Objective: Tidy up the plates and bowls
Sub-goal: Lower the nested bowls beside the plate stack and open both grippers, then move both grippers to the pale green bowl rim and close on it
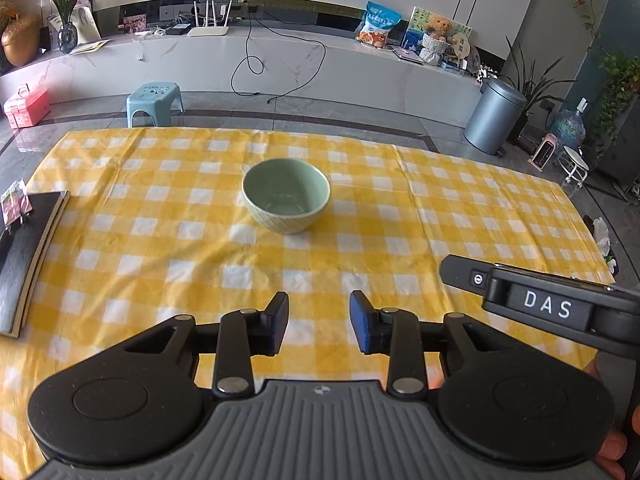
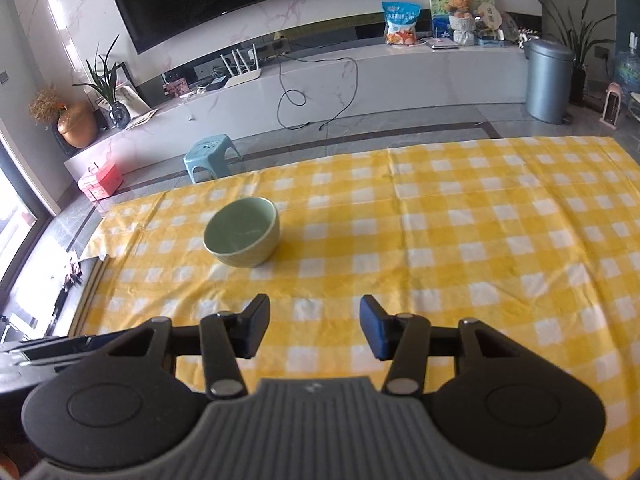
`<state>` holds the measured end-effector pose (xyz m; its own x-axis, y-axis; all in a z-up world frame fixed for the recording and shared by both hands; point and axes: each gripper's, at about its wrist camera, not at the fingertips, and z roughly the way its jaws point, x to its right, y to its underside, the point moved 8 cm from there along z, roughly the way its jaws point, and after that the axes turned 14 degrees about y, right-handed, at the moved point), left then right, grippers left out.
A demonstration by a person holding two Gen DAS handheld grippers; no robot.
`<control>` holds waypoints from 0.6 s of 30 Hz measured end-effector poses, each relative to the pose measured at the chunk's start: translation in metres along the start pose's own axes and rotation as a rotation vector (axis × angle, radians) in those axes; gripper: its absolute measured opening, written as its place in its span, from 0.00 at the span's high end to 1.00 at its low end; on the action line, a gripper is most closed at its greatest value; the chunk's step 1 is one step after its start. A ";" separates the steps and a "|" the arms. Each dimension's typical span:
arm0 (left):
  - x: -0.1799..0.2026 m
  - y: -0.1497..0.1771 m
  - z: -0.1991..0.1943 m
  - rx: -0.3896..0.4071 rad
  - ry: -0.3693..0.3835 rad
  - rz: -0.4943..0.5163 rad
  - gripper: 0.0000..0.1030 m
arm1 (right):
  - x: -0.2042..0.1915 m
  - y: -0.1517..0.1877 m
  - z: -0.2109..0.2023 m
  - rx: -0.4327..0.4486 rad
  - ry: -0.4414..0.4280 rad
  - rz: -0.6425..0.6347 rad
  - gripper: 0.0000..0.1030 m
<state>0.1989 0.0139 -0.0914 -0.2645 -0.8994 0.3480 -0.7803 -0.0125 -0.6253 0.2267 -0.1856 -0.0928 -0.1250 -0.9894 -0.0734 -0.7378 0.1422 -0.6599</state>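
Note:
A pale green bowl (image 1: 286,196) stands upright and empty on the yellow checked tablecloth (image 1: 160,240), and no other dish is in view. My left gripper (image 1: 319,314) hovers over the near part of the cloth, well short of the bowl, open with nothing between its fingers. In the right wrist view the bowl (image 2: 242,236) lies ahead and to the left of my right gripper (image 2: 314,318), which is also open and empty above the cloth (image 2: 480,260). The right gripper's black body (image 1: 540,304) shows at the right edge of the left wrist view.
A dark notebook (image 1: 24,260) with a small packet on it lies at the table's left edge. Beyond the far edge are a blue stool (image 1: 154,102), a grey bin (image 1: 494,116) and a long white TV shelf (image 1: 280,52). Bare cloth lies right of the bowl.

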 end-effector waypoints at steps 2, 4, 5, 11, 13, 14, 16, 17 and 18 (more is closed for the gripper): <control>-0.007 -0.009 0.004 0.003 -0.002 0.005 0.62 | -0.010 -0.010 0.008 0.002 0.002 -0.014 0.52; -0.015 -0.017 0.009 0.002 -0.010 0.009 0.62 | -0.019 -0.019 0.016 0.008 0.006 -0.038 0.51; -0.020 -0.023 0.012 0.003 -0.015 0.011 0.62 | -0.023 -0.023 0.021 0.002 0.003 -0.043 0.51; -0.044 -0.053 0.028 0.033 0.033 -0.047 0.61 | -0.037 -0.044 0.061 -0.102 -0.029 -0.014 0.51; -0.052 -0.062 0.037 0.037 0.032 -0.066 0.61 | -0.039 -0.051 0.073 -0.106 -0.009 -0.013 0.52; -0.056 -0.065 0.041 0.040 0.034 -0.078 0.61 | -0.039 -0.054 0.080 -0.111 -0.001 -0.011 0.53; -0.067 -0.070 0.053 0.036 0.042 -0.121 0.61 | -0.041 -0.059 0.092 -0.134 -0.002 0.010 0.57; -0.072 -0.073 0.060 0.035 0.045 -0.141 0.61 | -0.042 -0.062 0.099 -0.156 -0.015 0.029 0.59; -0.077 -0.075 0.066 0.036 0.049 -0.152 0.61 | -0.044 -0.064 0.105 -0.173 -0.025 0.045 0.60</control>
<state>0.3153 0.0553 -0.1178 -0.1728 -0.8638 0.4733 -0.7930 -0.1629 -0.5870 0.3489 -0.1538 -0.1262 -0.1453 -0.9820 -0.1204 -0.8353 0.1870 -0.5170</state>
